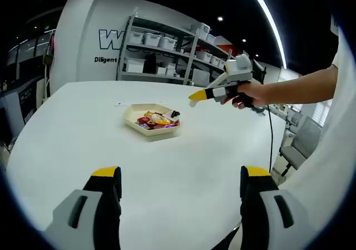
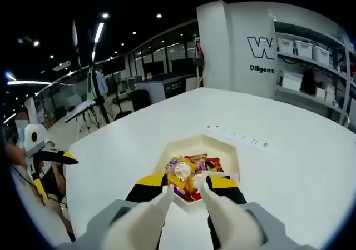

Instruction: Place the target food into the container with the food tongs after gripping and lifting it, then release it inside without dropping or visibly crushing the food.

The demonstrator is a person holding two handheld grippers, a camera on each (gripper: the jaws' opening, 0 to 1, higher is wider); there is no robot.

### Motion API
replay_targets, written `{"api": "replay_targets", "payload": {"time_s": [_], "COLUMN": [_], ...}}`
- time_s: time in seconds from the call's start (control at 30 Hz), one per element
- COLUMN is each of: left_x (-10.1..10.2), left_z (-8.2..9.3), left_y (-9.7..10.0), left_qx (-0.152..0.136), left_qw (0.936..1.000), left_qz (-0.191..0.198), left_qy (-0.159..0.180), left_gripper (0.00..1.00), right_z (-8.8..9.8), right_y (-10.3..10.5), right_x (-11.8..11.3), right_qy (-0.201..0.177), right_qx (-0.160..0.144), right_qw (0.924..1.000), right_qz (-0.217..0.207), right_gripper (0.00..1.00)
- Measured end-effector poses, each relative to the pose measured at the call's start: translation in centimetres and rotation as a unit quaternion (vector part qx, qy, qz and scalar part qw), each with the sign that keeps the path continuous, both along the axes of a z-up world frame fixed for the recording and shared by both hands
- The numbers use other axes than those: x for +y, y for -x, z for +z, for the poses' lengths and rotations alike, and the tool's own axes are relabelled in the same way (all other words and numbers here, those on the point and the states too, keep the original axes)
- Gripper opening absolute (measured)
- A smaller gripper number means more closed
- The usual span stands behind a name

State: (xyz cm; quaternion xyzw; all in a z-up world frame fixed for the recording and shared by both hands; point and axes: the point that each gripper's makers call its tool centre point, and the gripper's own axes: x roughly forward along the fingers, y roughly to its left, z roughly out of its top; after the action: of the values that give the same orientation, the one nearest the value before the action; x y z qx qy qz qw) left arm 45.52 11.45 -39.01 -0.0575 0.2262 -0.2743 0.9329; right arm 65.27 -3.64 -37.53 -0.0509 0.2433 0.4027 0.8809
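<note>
Just beyond the tips of the half-closed, empty right gripper (image 2: 186,191), light, crinkly wrapped snacks (image 2: 188,175) are seen heaped in the hexagonal tray (image 2: 225,150), best pinched gently mid-wrapper, while the left gripper (image 1: 177,179) is held wide open, empty.

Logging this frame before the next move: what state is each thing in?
Left gripper: open, holding nothing, above the table.
Right gripper: jaws close together over the tray, grip unclear.
Tray: flat on the table, holding wrapped snacks.
</note>
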Motion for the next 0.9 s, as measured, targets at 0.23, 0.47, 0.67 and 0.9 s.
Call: {"api": "replay_targets", "payload": {"time_s": [0.23, 0.47, 0.67, 0.9], "left_x": [-0.4, -1.4, -1.9, -2.5], "left_z": [-0.1, -0.4, -0.5, -0.8], "left_y": [0.0, 0.3, 0.5, 1.0], "left_qx": [0.003, 0.007, 0.011, 0.018], "left_qw": [1.0, 0.9998, 0.9996, 0.9991], "left_qz": [-0.005, -0.017, -0.024, -0.036], "left_qy": [0.002, 0.005, 0.009, 0.012], "left_gripper": [0.86, 0.85, 0.83, 0.81], "right_z": [-1.1, -2.1, -2.4, -2.8], "right_y": [2.5, 5.1, 7.5, 10.3], "right_x": [-0.5, -0.7, -0.7, -0.3], "right_qy": [-0.015, -0.025, -0.044, -0.062], "right_qx": [0.015, 0.029, 0.038, 0.038], "right_qw": [0.9998, 0.9993, 0.9982, 0.9969], "right_qz": [0.002, 0.005, 0.013, 0.03], "right_gripper": [0.22, 0.23, 0.23, 0.24]}}
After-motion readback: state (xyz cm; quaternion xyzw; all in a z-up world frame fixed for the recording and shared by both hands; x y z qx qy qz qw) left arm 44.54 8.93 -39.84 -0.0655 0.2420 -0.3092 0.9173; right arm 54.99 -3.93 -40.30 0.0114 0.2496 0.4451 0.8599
